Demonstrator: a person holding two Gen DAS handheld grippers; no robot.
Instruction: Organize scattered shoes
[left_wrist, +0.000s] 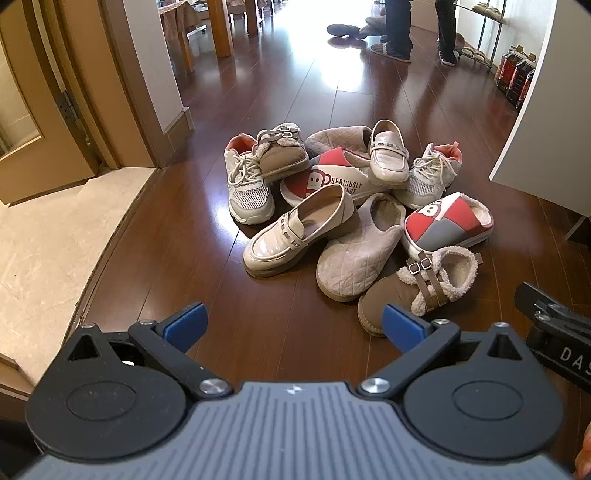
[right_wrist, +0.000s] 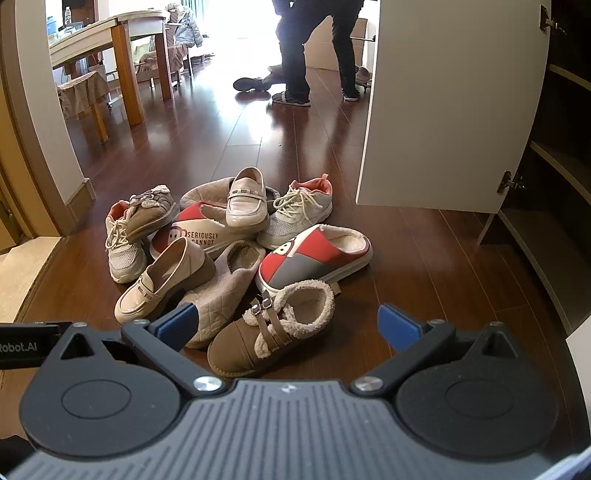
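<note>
Right wrist | slipper (right_wrist: 201, 232) reads "SERIOUSLY CANNOT" | both grippers' jaws apart, empty

The shoes lie heaped on the floor (left_wrist: 295, 92) before you. Nearest you is a fleece boot (right_wrist: 271, 328); its mate (right_wrist: 149, 212) sits at the far left, propped on a sneaker (right_wrist: 123, 251). Left of the near boot lies a quilted slipper (right_wrist: 221, 295), and left of that a loafer (right_wrist: 159, 282). Behind the near boot rests a monkey slipper (right_wrist: 314, 256). A second loafer (right_wrist: 247, 201) tops the middle, with a second sneaker (right_wrist: 299, 214) to its right. The cabinet door (right_wrist: 443, 110) stands right of the heap.
</note>
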